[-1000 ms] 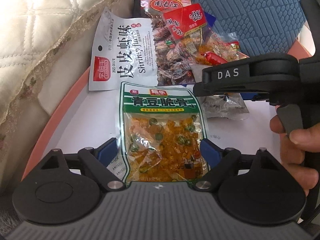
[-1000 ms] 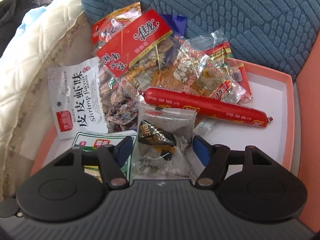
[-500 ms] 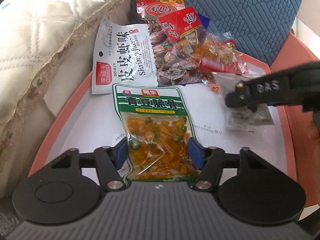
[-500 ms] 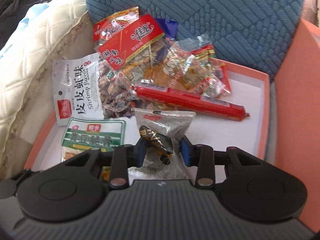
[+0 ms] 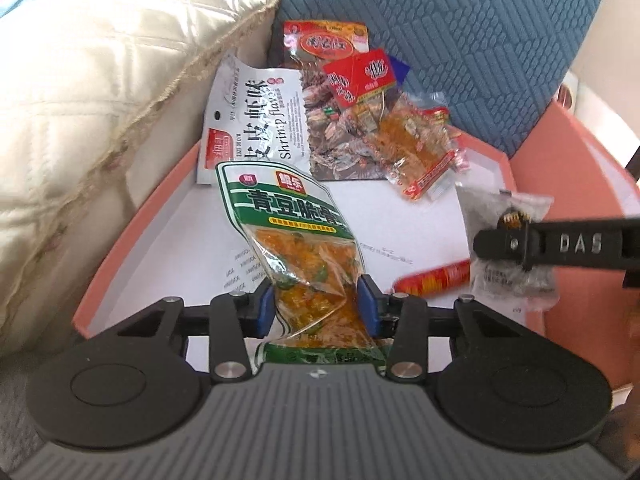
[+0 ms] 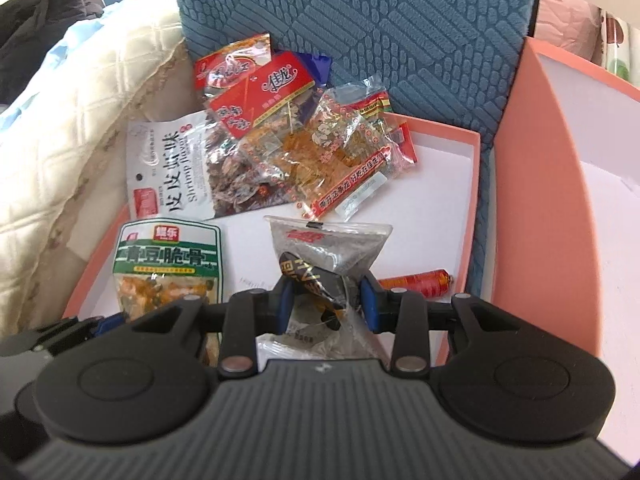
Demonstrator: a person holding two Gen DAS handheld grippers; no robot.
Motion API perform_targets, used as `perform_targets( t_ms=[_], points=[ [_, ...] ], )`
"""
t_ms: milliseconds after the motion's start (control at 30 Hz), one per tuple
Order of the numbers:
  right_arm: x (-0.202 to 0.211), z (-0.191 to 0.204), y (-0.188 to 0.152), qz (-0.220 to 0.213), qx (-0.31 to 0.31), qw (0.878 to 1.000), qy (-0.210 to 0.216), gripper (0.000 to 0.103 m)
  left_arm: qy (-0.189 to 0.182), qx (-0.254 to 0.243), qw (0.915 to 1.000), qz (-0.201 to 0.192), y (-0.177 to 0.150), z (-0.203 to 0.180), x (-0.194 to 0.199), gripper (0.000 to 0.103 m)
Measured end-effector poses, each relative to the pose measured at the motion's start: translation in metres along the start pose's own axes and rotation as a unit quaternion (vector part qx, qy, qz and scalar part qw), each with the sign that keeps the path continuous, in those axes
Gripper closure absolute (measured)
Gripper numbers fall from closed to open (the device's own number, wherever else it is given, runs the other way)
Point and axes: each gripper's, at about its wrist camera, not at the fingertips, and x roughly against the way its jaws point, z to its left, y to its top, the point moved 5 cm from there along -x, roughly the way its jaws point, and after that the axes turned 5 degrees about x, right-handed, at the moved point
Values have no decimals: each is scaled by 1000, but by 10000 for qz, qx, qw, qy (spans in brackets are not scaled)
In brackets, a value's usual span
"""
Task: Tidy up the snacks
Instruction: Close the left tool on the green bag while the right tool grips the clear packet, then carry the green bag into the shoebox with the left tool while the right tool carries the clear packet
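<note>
My left gripper (image 5: pixel 317 309) is shut on a green-and-orange snack bag (image 5: pixel 298 240), crumpled at the grip and lifted above the pink box's white floor (image 5: pixel 192 240). My right gripper (image 6: pixel 326 305) is shut on a clear grey packet with a black sachet inside (image 6: pixel 326 258), also raised; it shows in the left wrist view (image 5: pixel 508 240) at the right. The green bag also shows in the right wrist view (image 6: pixel 168 264). A red sausage stick (image 6: pixel 416 282) lies on the box floor behind the right gripper.
A white shrimp-flavour bag (image 6: pixel 172 172), red-labelled bags (image 6: pixel 260 84) and clear orange snack packs (image 6: pixel 340 152) are piled at the box's back against a blue cushion (image 6: pixel 380 28). A cream quilted pillow (image 5: pixel 88 120) lies left. A second pink box (image 6: pixel 568 208) stands right.
Both grippers closed on their packets and lifted them back from the pile. The green bag crumpled in the left grip. The sausage stick now lies lower on the box floor.
</note>
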Motion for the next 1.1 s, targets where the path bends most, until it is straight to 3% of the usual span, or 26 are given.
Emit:
perform_targets(
  t_ms=[400,767,1100],
  points=[
    [45,1,-28,-180,-115,9998,-31,65,-217,364,9989,-176,-10,13,51,56],
    [78,4,-53,-271,-311,9991,49,65,-388,152,9982,-425,-12,4,91,56],
    [116,-1,-48,-599,-323,9976,87,65,-626,102,9961,-615,-2,-17,127,56]
  ],
)
